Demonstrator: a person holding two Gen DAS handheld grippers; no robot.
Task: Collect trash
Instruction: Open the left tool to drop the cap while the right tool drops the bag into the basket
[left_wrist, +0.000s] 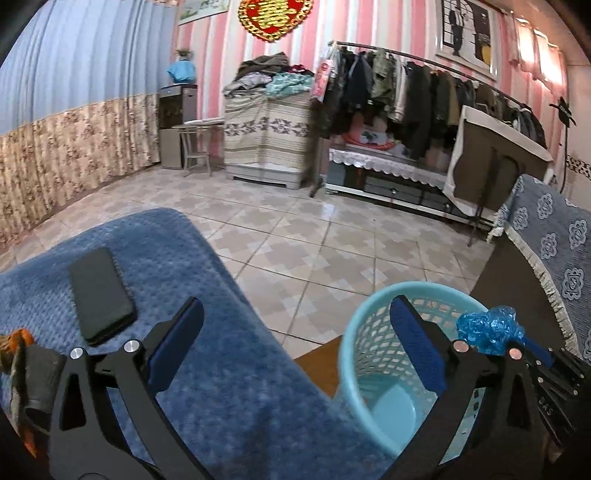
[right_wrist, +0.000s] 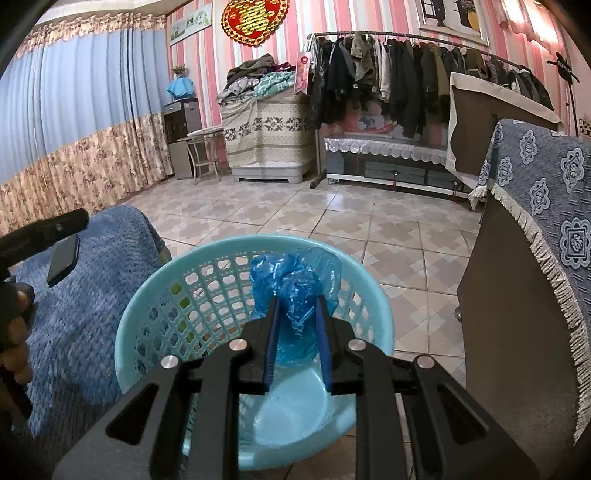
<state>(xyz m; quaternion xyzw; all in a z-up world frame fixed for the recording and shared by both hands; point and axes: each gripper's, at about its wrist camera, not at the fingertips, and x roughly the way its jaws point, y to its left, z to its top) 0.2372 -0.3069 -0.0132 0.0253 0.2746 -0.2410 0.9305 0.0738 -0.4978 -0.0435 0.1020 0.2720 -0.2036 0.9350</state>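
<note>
Right tool (right_wrist: 297, 314): its two blue-padded fingers are clamped on a crumpled blue plastic bag (right_wrist: 291, 284), held above the open mouth of a light-blue lattice wastebasket (right_wrist: 155, 295). The bag bulges out past the fingertips, over the basket's far rim. In the left wrist view the same bag (left_wrist: 489, 328) shows at the basket's right edge. Left tool (left_wrist: 295, 343): fingers spread wide apart with nothing between them, one over a blue textured blanket (left_wrist: 192, 266), the other over the wastebasket (left_wrist: 360, 332). A black phone (left_wrist: 101, 295) lies flat on the blanket, to the left of the left tool. The basket stands just beside the blanket, on a tiled floor (right_wrist: 369, 221).
</note>
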